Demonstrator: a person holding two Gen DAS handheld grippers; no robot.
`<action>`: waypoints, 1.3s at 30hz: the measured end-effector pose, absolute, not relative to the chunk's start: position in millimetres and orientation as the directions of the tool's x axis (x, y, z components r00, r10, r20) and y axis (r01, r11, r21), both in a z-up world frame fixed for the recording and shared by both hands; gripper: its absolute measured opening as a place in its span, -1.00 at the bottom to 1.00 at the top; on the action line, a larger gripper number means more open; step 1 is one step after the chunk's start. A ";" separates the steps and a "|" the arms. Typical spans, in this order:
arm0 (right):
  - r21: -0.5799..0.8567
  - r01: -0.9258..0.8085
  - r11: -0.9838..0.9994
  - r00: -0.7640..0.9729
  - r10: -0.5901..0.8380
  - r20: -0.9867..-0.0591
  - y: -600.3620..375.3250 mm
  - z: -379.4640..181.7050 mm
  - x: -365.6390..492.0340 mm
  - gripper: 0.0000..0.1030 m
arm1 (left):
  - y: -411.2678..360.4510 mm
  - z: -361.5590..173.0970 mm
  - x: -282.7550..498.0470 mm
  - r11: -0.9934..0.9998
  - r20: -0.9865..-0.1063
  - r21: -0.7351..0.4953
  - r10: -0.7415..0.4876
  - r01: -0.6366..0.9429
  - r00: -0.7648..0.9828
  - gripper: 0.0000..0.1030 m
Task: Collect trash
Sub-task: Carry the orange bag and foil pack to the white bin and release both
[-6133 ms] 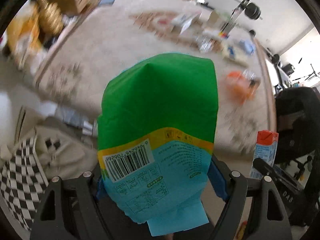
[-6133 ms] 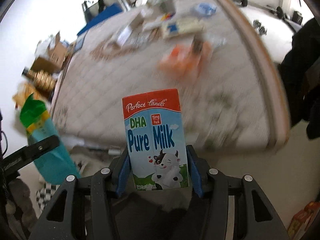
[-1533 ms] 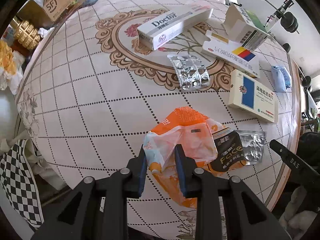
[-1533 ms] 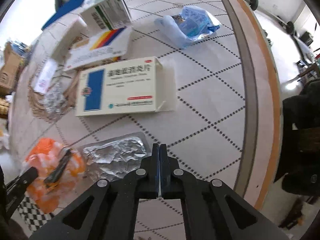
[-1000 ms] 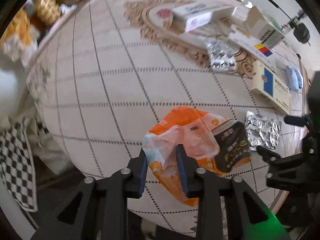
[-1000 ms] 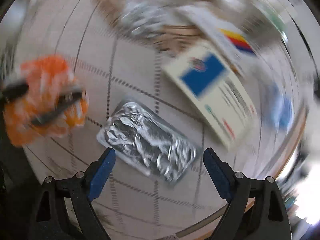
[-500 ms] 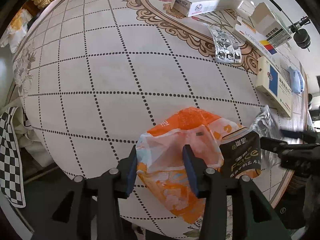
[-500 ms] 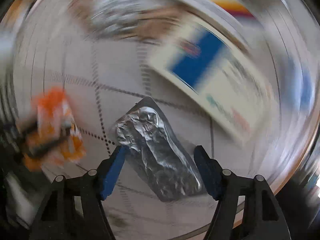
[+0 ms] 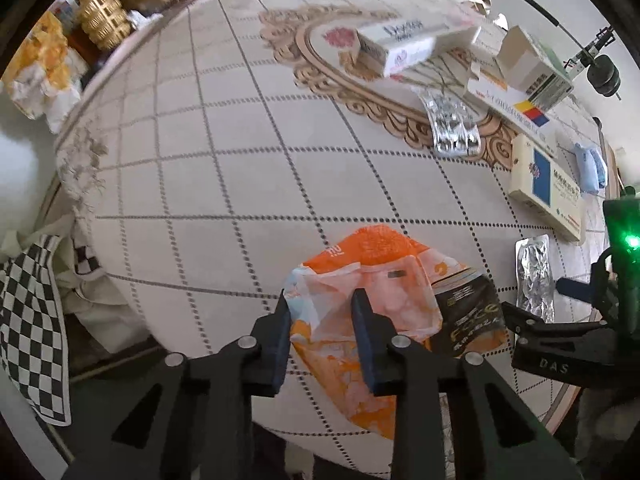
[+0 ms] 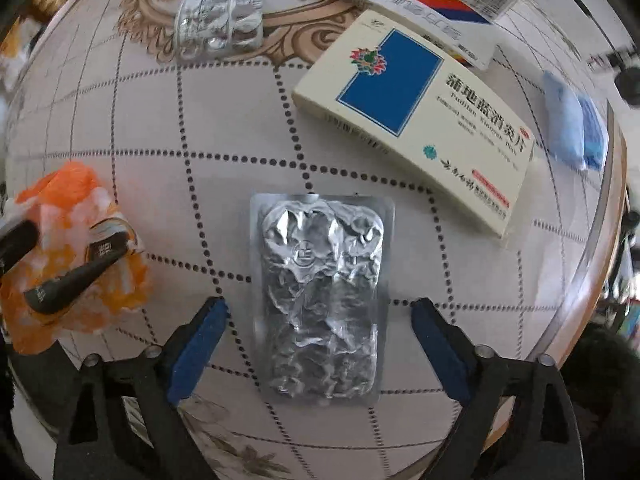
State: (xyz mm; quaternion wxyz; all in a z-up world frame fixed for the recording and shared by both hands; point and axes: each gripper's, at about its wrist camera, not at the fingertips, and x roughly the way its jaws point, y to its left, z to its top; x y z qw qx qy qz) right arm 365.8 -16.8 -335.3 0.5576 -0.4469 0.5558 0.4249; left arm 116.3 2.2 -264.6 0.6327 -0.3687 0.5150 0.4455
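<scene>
An orange and white plastic bag (image 9: 372, 284) lies near the round table's front edge, with a black packet (image 9: 468, 312) in it. My left gripper (image 9: 322, 304) is shut on a bunched fold of the bag. The bag also shows in the right wrist view (image 10: 68, 248), held by the left fingers. A crumpled silver blister sheet (image 10: 320, 300) lies flat on the table. My right gripper (image 10: 320, 312) is open wide, one finger on each side of the sheet, not touching it. The sheet also shows in the left wrist view (image 9: 534, 276).
On the patterned tablecloth (image 9: 208, 184) lie a cream and blue medicine box (image 10: 416, 120), another blister strip (image 10: 220, 24), several more cartons (image 9: 404, 44) and a blue packet (image 10: 572, 124). A checkered cloth (image 9: 28, 304) hangs at the left below the table edge.
My right gripper has opened and swung over the silver blister sheet, now straddling it. My left gripper has stayed closed on the orange bag.
</scene>
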 end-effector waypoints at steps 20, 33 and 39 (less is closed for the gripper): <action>0.134 -0.901 0.413 -0.061 0.186 -0.981 -116.0 -270.5 327.1 0.29 | -29.9 -200.7 91.8 0.372 -0.933 -0.016 0.329 -0.928 0.148 -0.75; 0.201 -0.867 0.456 -0.065 0.298 -0.953 -174.3 -271.1 193.6 0.29 | -85.9 -180.1 -17.2 0.412 -0.901 -0.032 0.382 -0.911 0.204 -0.77; 0.260 -0.842 0.473 -0.129 0.291 -0.948 -210.6 -307.2 105.7 0.29 | -118.0 -206.3 -101.1 0.377 -0.926 -0.045 0.332 -0.925 0.180 -0.77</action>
